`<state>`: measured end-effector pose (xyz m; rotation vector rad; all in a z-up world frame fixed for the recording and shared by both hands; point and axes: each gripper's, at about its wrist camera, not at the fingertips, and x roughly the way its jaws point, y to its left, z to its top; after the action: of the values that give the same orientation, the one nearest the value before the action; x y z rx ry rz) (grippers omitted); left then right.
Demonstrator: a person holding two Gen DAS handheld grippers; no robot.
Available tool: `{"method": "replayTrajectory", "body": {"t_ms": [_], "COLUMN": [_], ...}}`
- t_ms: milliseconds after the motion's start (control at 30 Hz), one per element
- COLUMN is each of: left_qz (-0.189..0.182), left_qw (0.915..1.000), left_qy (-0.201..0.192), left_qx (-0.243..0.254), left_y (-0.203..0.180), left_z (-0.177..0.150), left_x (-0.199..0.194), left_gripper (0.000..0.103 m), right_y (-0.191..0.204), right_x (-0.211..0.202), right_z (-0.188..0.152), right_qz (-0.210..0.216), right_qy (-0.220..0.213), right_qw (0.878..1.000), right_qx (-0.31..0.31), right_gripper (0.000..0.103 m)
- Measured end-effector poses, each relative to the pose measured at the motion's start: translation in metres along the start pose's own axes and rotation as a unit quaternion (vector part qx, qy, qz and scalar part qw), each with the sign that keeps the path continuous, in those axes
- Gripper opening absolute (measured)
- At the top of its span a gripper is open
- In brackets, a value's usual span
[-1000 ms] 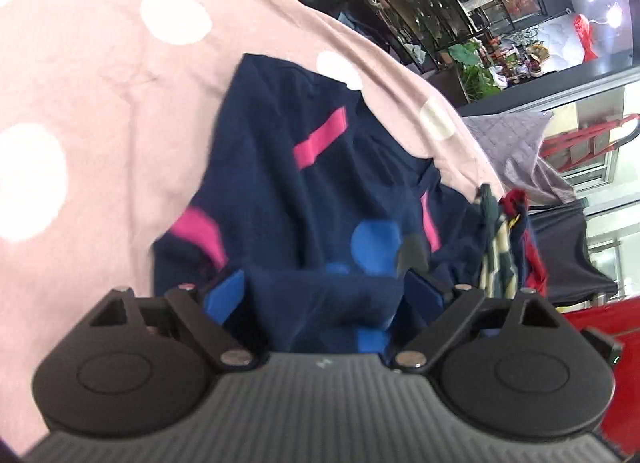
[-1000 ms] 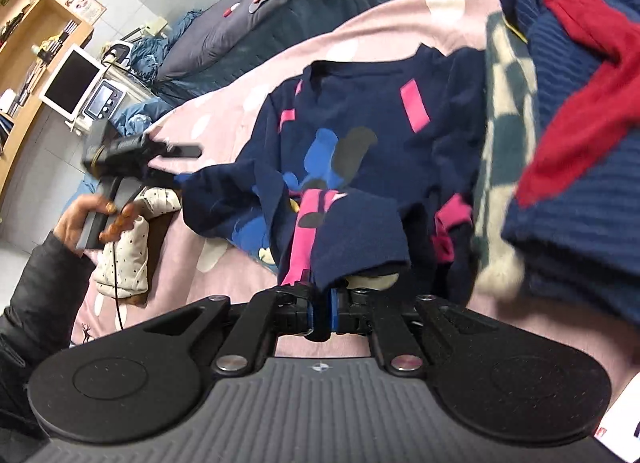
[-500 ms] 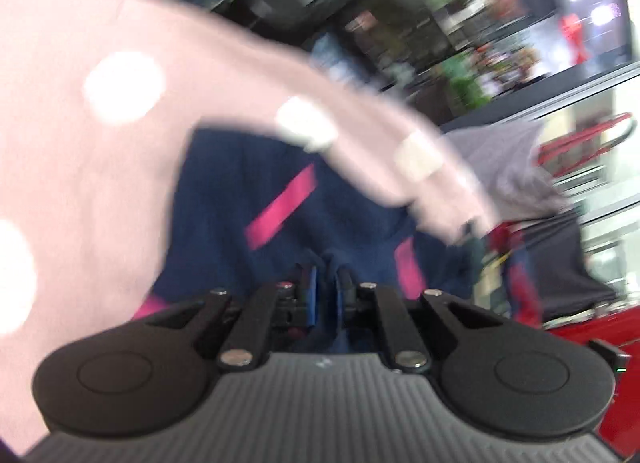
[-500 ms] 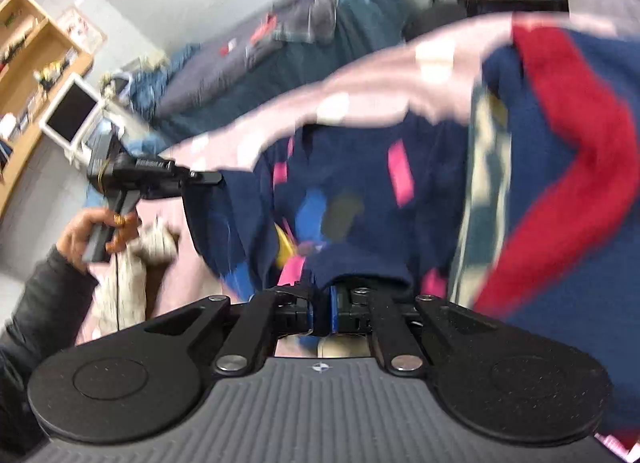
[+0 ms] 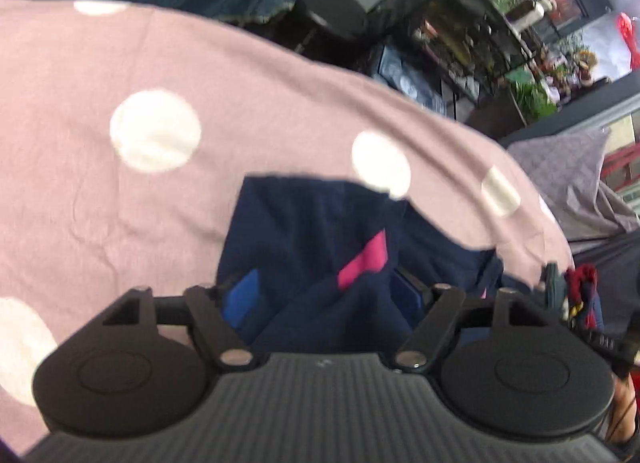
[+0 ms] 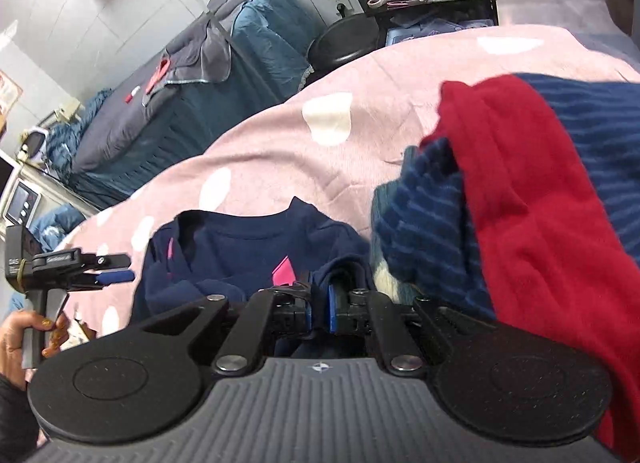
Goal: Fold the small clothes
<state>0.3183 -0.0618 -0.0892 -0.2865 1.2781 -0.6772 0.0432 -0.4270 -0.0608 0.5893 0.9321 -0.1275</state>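
Note:
A small navy shirt with pink and blue patches lies folded over on the pink dotted bedspread. My left gripper is open, its blue pads spread wide over the shirt's near fold. In the right wrist view the shirt shows its collar toward the far side. My right gripper has its jaws slightly apart, with navy fabric around and just past the tips. The left gripper also shows there at the left, held in a hand.
A pile of other clothes, red and blue-striped knit, lies right beside the shirt on the right. A dark round stool and a teal-covered bed stand beyond the bedspread's far edge.
Both grippers carried the shirt's lower part over toward the collar, folding it. My left gripper, shut half a second ago, has opened and let go. My right gripper's jaws have parted slightly.

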Motion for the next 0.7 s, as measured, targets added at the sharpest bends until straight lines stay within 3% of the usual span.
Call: {"method": "replayTrajectory", "body": {"t_ms": [133, 233, 300, 367, 433, 533, 633, 700], "left_qz": [-0.045, -0.022, 0.001, -0.002, -0.011, -0.012, -0.029, -0.014], "left_qw": [0.9985, 0.9956, 0.9936, 0.9942, 0.9937, 0.9951, 0.9972, 0.9960], "left_qy": [0.019, 0.046, 0.048, 0.046, 0.057, 0.031, -0.030, -0.068], "left_qx": [0.023, 0.079, 0.102, 0.097, 0.096, 0.093, 0.061, 0.056], "left_y": [-0.012, -0.031, -0.034, -0.032, -0.032, -0.037, -0.035, -0.040], "left_z": [-0.011, -0.023, -0.029, -0.031, -0.033, -0.028, -0.007, 0.006], "left_x": [0.007, 0.023, 0.028, 0.028, 0.029, 0.015, -0.011, -0.018], "left_gripper": [0.070, 0.060, 0.050, 0.012, 0.007, 0.006, 0.004, 0.001], "right_y": [0.003, -0.006, -0.005, -0.003, -0.005, -0.004, -0.005, -0.007], "right_x": [0.001, 0.001, 0.000, -0.001, 0.000, -0.003, -0.010, -0.012], "right_z": [0.004, 0.004, 0.003, 0.003, 0.004, 0.004, 0.007, 0.013], "right_qz": [-0.003, 0.005, 0.006, 0.006, 0.011, 0.017, 0.031, 0.033], "right_qy": [-0.004, -0.002, -0.002, -0.002, 0.000, -0.002, -0.010, -0.022], "right_qw": [1.000, 1.000, 1.000, 1.000, 1.000, 1.000, 0.999, 0.999], "right_qx": [-0.012, -0.001, -0.001, -0.001, 0.007, 0.006, 0.018, 0.035], "right_gripper": [0.011, 0.011, 0.011, 0.011, 0.011, 0.012, 0.012, 0.012]}}
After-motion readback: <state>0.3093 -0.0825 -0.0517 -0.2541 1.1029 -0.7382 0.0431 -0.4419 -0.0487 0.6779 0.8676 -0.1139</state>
